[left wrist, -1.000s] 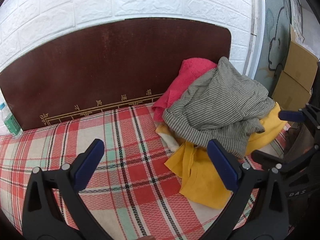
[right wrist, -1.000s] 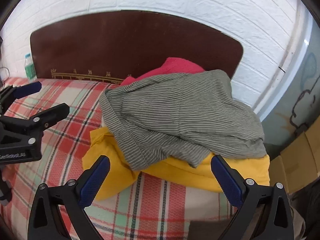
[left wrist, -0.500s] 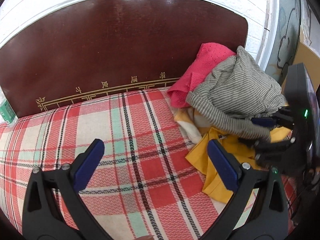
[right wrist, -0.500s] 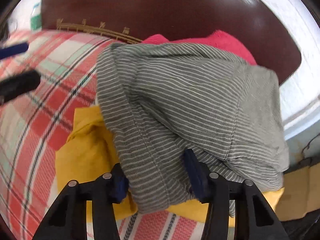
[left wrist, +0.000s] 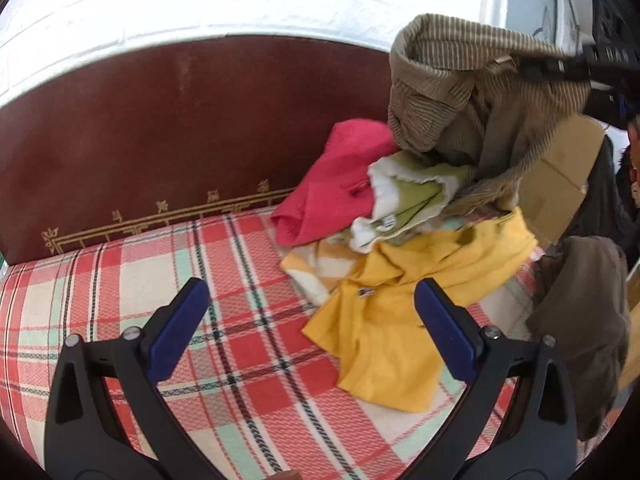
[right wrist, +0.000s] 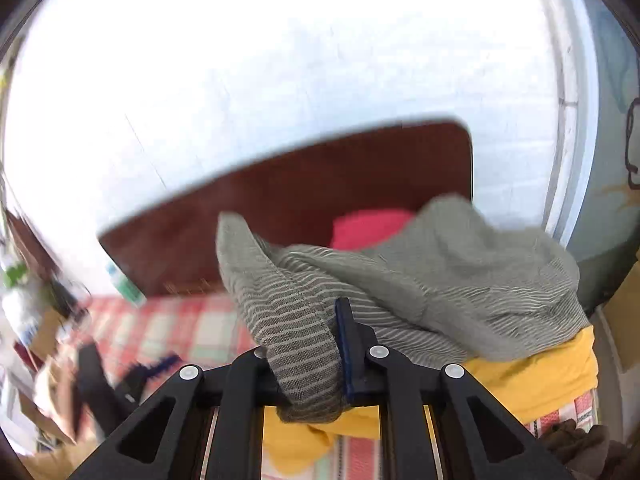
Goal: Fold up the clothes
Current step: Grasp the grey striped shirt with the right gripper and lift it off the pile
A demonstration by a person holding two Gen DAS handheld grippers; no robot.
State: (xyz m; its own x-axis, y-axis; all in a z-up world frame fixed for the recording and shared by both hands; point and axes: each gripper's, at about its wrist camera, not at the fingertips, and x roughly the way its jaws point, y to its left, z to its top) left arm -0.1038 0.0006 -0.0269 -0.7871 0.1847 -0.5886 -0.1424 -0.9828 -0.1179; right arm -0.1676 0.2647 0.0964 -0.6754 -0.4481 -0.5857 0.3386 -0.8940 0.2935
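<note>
My right gripper (right wrist: 320, 344) is shut on a fold of the grey striped garment (right wrist: 460, 292) and holds it lifted above the pile. In the left wrist view the striped garment (left wrist: 472, 92) hangs in the air at the upper right, below the right gripper (left wrist: 560, 66). Under it lie a yellow garment (left wrist: 400, 312), a red one (left wrist: 336, 184) and a green-and-white one (left wrist: 404, 196). My left gripper (left wrist: 316, 332) is open and empty over the plaid bed cover (left wrist: 160, 280), left of the pile.
A dark wooden headboard (left wrist: 180, 128) and a white brick wall stand behind the bed. Cardboard boxes (left wrist: 560, 184) and a brown cloth (left wrist: 584, 320) are at the right edge. A bottle (right wrist: 124, 284) stands at the far left by the headboard.
My right gripper closed on the striped garment and lifted it off the pile, uncovering the green-and-white and yellow clothes. My left gripper stayed open over the bed.
</note>
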